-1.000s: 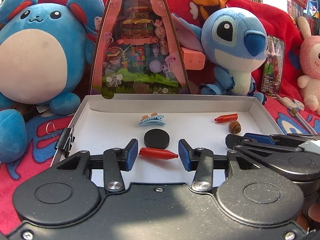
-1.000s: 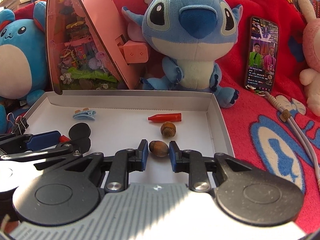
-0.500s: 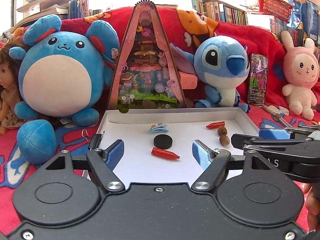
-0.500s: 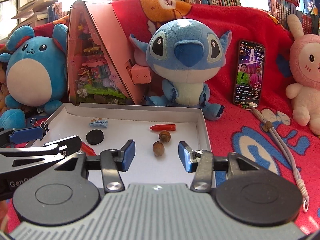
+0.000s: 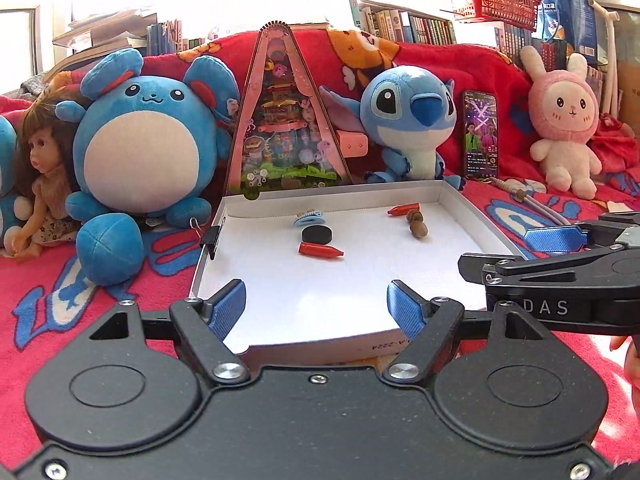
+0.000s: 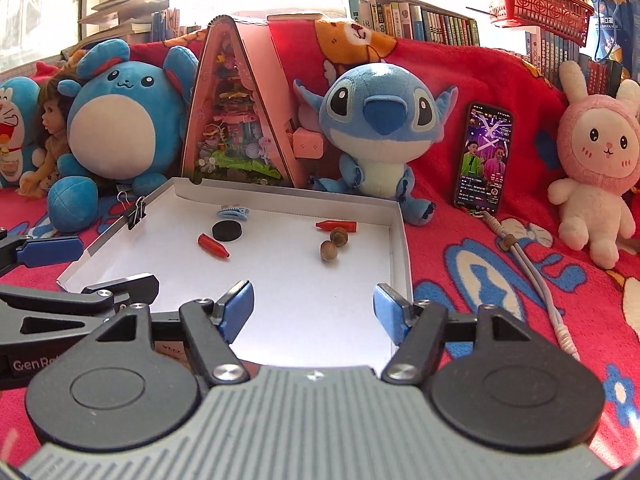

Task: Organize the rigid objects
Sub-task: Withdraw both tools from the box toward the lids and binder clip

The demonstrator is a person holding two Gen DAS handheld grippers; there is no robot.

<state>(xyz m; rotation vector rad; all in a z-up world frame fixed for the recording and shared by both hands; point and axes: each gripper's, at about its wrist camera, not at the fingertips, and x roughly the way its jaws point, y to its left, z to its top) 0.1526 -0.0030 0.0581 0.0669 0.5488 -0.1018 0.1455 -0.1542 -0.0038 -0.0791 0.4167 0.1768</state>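
The left gripper (image 5: 316, 308) has let go of the red crayon (image 5: 320, 249) and drawn back with its jaws wide apart. The right gripper (image 6: 314, 310) has likewise released the acorn (image 6: 329, 249) and retreated to the white box's (image 6: 400, 248) near edge.

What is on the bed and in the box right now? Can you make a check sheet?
Surface: red blanket under a white box lid.
Job's things: two red crayons, two acorns, black disc, blue hair clip, all inside the lid.
Clutter: binder clip on the lid's rim.
Grippers: left gripper and right gripper, jaws open, both empty.
Cables: white cord by the phone.
Surroundings: plush toys, doll, bookshelves.
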